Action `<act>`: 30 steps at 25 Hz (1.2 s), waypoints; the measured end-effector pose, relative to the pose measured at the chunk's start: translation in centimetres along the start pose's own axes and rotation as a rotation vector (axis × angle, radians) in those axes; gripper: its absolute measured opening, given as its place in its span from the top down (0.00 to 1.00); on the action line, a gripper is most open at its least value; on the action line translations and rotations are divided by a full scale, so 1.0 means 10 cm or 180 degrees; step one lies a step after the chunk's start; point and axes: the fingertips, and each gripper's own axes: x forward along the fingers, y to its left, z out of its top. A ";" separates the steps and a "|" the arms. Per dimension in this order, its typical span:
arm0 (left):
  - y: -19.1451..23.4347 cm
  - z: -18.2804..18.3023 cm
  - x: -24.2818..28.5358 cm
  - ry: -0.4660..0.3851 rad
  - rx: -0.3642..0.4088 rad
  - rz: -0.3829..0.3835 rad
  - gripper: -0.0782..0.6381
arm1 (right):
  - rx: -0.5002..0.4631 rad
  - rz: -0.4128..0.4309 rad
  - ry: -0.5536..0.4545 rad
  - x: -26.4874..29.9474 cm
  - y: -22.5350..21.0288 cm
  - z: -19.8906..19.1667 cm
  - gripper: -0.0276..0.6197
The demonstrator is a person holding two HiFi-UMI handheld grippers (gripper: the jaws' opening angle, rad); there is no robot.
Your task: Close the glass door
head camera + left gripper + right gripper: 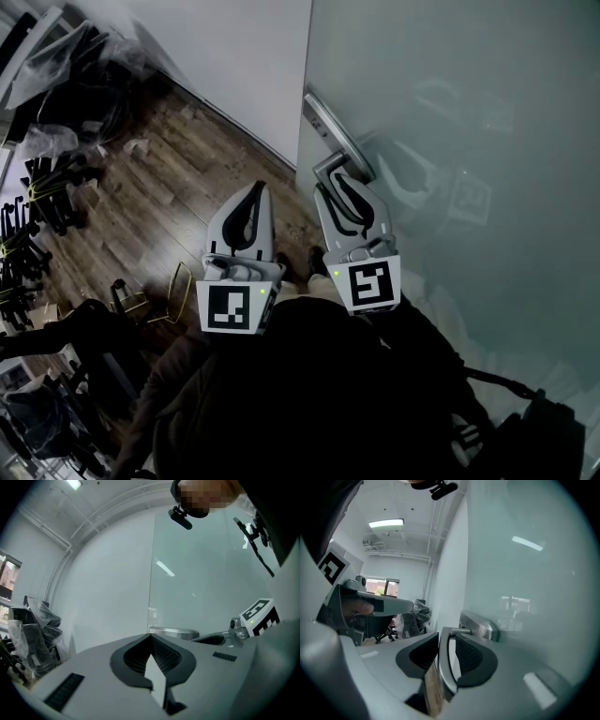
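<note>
The frosted glass door [450, 112] fills the right of the head view, with a metal handle plate [328, 124] on its near edge. A bent metal lever [327, 167] sticks out from it. My right gripper [339, 187] is open, and the lever [446, 667] runs between its jaws, close against the right pad with a gap to the left pad. My left gripper [254, 190] hovers just left of it, shut and holding nothing, its tips [151, 637] aimed at the door's edge and the handle plate [173, 632].
A white wall [244, 56] meets the door's edge. Below it lies a brown wooden floor [159, 187]. Black folded stands and plastic-wrapped gear [47, 187] crowd the left side. A yellow-framed item [178, 291] lies near the person's feet.
</note>
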 end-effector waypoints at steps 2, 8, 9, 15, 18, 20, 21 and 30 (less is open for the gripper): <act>0.02 0.01 -0.01 -0.0005 0.0018 0.0001 0.90 | 0.0038 0.0007 0.0014 0.01 0.00 -0.02 0.79; 0.00 -0.11 -0.07 0.0084 0.0113 -0.0075 0.90 | 0.0046 0.0217 0.0132 0.03 0.04 -0.10 0.85; -0.01 -0.10 -0.13 0.0069 0.0096 -0.0068 0.90 | 0.0110 0.0266 0.0153 -0.01 0.08 -0.11 0.85; -0.10 0.01 -0.24 -0.0004 0.0050 -0.0032 0.90 | 0.0228 0.0309 0.0185 -0.10 0.15 -0.12 0.86; -0.04 -0.02 -0.26 0.0012 0.0054 0.0014 0.90 | 0.0220 0.0349 0.0199 -0.05 0.18 -0.13 0.86; 0.01 -0.01 -0.22 0.0017 0.0041 0.0048 0.90 | 0.0235 0.0391 0.0216 0.01 0.18 -0.12 0.86; 0.02 -0.01 -0.22 0.0012 0.0046 0.0048 0.90 | 0.0239 0.0411 0.0222 0.03 0.19 -0.11 0.86; 0.07 -0.01 -0.64 -0.0016 0.0045 -0.0080 0.90 | 0.0226 0.0589 0.0226 -0.11 0.63 -0.05 0.86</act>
